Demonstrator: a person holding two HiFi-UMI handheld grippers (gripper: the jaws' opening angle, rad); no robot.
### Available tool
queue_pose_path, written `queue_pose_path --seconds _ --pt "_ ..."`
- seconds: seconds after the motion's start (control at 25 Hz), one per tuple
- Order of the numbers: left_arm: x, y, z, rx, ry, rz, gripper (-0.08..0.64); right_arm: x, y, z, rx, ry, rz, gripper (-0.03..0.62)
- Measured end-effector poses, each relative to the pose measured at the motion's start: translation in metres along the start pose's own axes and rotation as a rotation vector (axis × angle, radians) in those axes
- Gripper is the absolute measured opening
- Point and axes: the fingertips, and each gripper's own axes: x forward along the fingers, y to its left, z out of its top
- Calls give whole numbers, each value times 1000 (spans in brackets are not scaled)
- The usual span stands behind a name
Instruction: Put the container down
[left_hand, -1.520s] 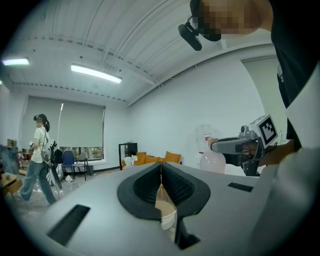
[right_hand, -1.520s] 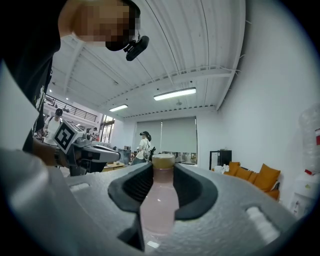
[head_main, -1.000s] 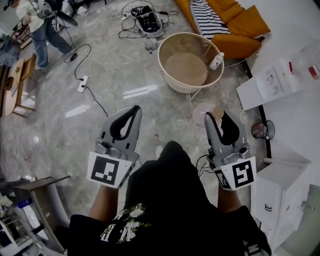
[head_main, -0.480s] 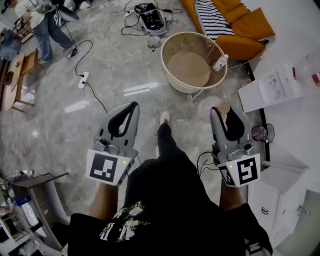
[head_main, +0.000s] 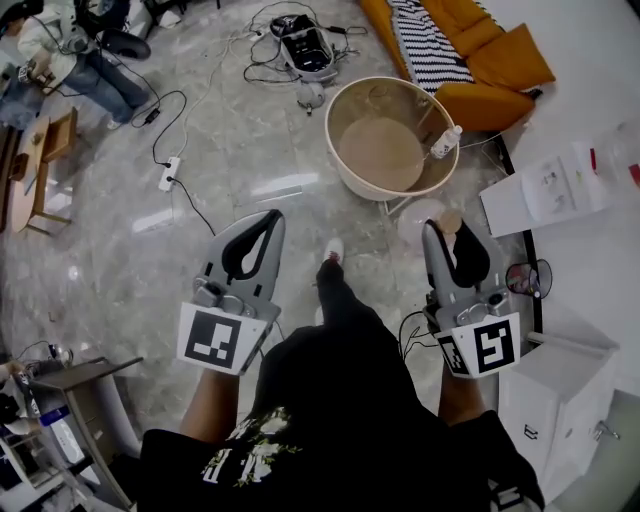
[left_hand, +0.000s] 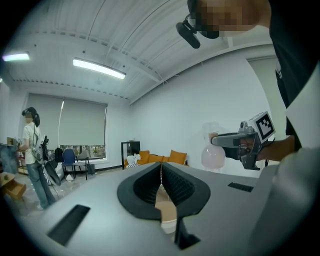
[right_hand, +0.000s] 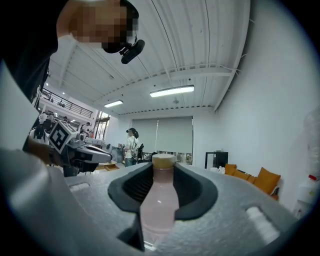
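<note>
Bottle (right_hand: 159, 200) hangs upright, neck pinched in the right tongs (head_main: 452, 232), just short of the round bench (head_main: 329, 130). Left tongs (head_main: 265, 220) are pressed together, empty.

Ceiling strip lights (left_hand: 97, 69) lit the room brightly and evenly, and shadows were faint. The lights glared as pale streaks on the polished floor (head_main: 285, 185). Both gripper views bulged like a fisheye, with dark vignetted corners. In the right gripper view, the container (right_hand: 159, 200) sat close to the lens and looked soft.
</note>
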Motion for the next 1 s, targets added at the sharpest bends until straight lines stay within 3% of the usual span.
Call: queue_pose_path --seconds 0.56,1.0 --pt "74 66 23 -19 11 40 12 100 -51 10 -3 -2 30 120" --pt "166 102 44 -3 -1 -8 12 171 -108 6 4 -9 9 120"
